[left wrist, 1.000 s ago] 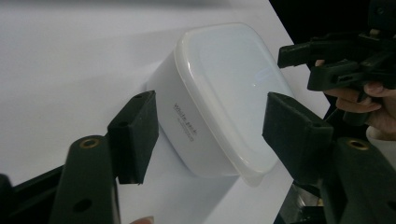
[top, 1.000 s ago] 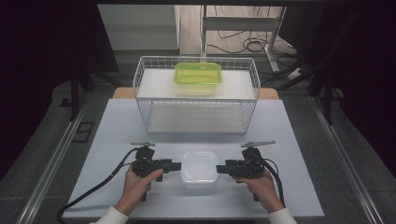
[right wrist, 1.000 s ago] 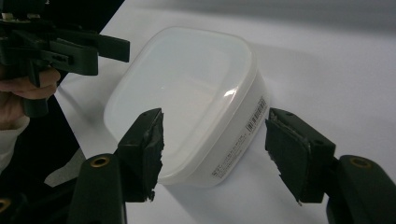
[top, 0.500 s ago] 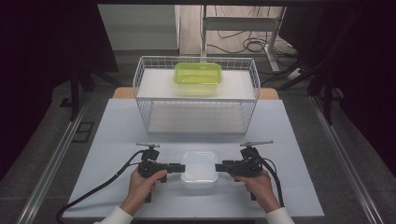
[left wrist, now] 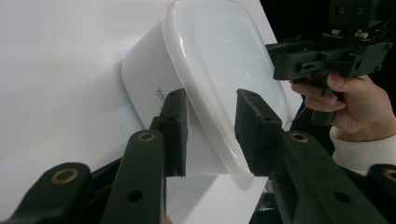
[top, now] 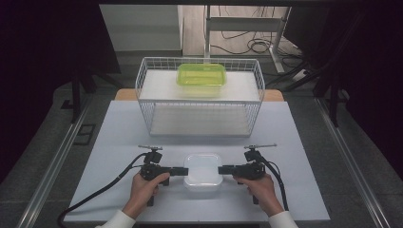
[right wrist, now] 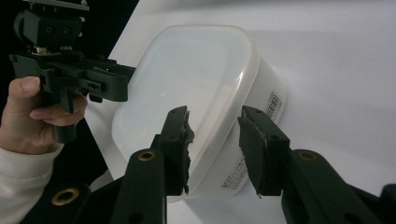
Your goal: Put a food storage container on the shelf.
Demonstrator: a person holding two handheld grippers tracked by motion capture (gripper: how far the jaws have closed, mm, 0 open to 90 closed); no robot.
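Note:
A white lidded plastic container point(top: 203, 168) sits on the white table near its front edge. My left gripper point(top: 183, 171) reaches it from the left and my right gripper point(top: 223, 169) from the right, each held in a hand and turned on its side. In the left gripper view my left gripper point(left wrist: 211, 130) straddles the container's point(left wrist: 219, 60) lid rim; its jaws have just been closing, with a gap still showing beside the rim. In the right gripper view my right gripper point(right wrist: 215, 144) straddles the opposite rim of the container point(right wrist: 187, 79) the same way, jaws also just closing.
A white wire basket point(top: 142, 90) stands at the back of the table with a green lidded container point(top: 201, 75) inside it at the far side. Bare table point(top: 119, 137) lies between the basket and the hands. Cables trail off the front corners.
Both grippers have slid inward toward the white container, so their jaws now reach over its left and right edges. The container has stayed in place.

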